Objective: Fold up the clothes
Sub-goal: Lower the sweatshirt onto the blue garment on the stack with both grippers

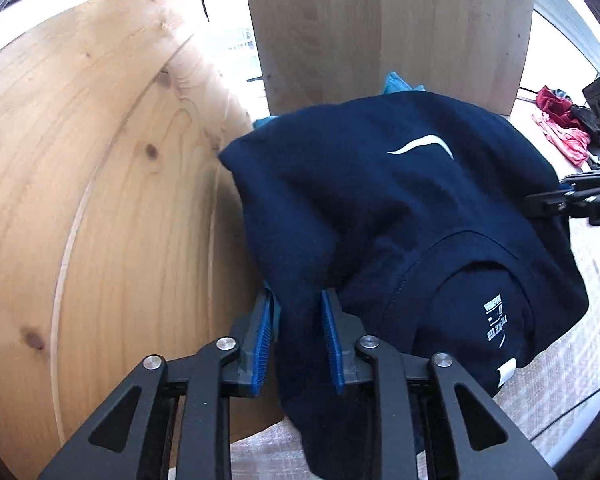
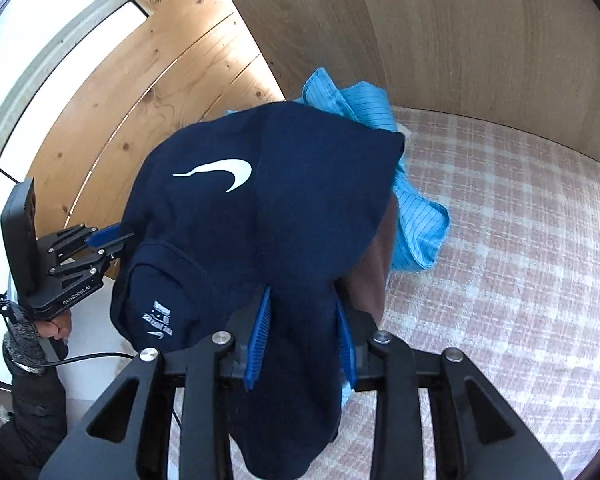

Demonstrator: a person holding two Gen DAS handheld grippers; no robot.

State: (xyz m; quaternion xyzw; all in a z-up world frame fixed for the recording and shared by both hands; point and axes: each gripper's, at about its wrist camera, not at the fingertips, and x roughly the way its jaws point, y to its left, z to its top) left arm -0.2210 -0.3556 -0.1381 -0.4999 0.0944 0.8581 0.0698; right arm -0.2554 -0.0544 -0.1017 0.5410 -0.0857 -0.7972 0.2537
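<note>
Between the blue pads of the left gripper [image 1: 298,342], in the left wrist view, hangs a fold of the navy T-shirt [image 1: 380,208]. The jaws stand a little apart and the cloth fills the gap, but I cannot tell if the pads press it. The shirt stretches away from these fingers toward the wooden board [image 1: 380,20] at the far side, and its neck opening lies to the right of the fingers. The right gripper [image 1: 540,204] touches the shirt's right edge.

From the right wrist view, the right gripper [image 2: 304,340] also has a navy fold between its pads, jaws partly apart, and the pressing is not clear. The shirt [image 2: 268,208] lies on a light blue garment [image 2: 416,220], near the far left corner of the checked bed cover [image 2: 520,240]. The left gripper [image 2: 112,240] meets the opposite edge, so the shirt's width runs between both hands, each about equally near.
</note>
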